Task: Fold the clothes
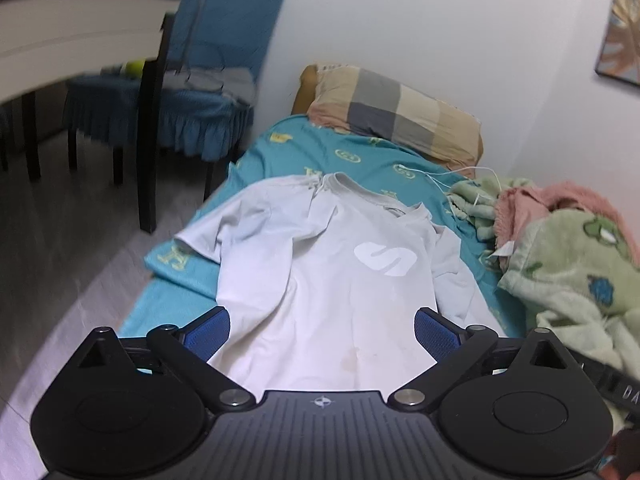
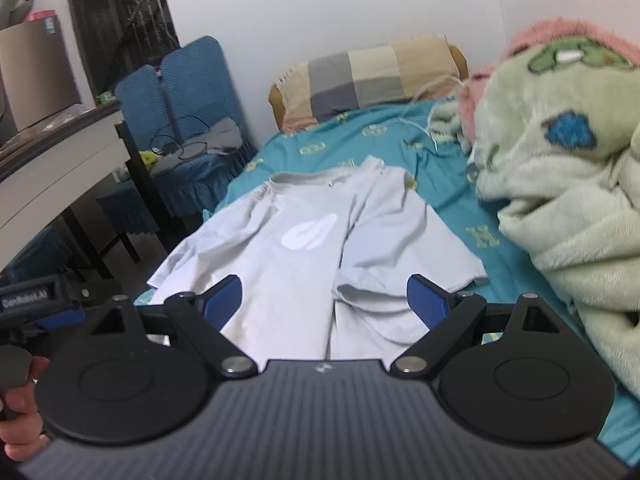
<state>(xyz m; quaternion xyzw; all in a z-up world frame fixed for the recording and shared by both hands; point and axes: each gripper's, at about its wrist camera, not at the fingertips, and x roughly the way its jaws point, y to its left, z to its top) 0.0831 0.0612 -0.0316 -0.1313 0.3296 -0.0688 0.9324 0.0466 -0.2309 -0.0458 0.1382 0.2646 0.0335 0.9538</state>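
Observation:
A pale grey T-shirt with a white logo lies spread face up on a teal bedsheet, collar toward the pillow. In the left wrist view my left gripper hovers over the shirt's lower body, wide open, nothing between its blue pads. The right wrist view shows the same T-shirt with its right sleeve creased and folded in. My right gripper is open above the hem area, empty. At the left edge of that view, a hand holds the left gripper's handle.
A checked pillow lies at the head of the bed. A green and pink fleece blanket is heaped along the right side by the wall, with a white cable nearby. Blue-covered chairs and a table stand left of the bed.

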